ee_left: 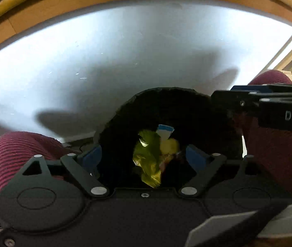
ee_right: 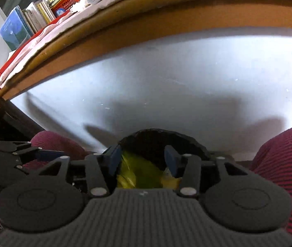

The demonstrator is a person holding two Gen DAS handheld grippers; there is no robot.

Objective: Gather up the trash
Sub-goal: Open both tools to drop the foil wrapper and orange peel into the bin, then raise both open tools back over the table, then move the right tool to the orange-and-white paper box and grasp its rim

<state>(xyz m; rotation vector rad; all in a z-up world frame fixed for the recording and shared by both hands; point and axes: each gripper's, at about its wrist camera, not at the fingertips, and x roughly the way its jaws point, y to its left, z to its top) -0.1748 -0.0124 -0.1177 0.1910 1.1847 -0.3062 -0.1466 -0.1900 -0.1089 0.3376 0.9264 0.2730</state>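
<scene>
A black trash bag [ee_left: 166, 107] sits open between a person's knees in maroon ribbed trousers [ee_left: 18, 150]. Inside it lie a crumpled yellow-green wrapper [ee_left: 148, 156], a white and blue scrap [ee_left: 164, 131] and a yellow piece [ee_left: 170, 146]. My left gripper [ee_left: 143, 156] hangs over the bag's mouth, open, its blue pads [ee_left: 195, 156] wide of the trash. My right gripper [ee_right: 143, 160] is also open above the bag [ee_right: 156, 140], with the wrapper [ee_right: 139, 170] lying below its pads [ee_right: 171, 160]. Each gripper shows at the edge of the other's view: the right gripper [ee_left: 269, 103], the left gripper [ee_right: 22, 154].
A wooden table edge [ee_right: 166, 6] curves overhead, with a pale surface [ee_right: 166, 72] beneath it. Books [ee_right: 32, 20] and a red basket [ee_right: 67, 2] stand on the table at the upper left. The knees [ee_right: 286, 164] close in on both sides of the bag.
</scene>
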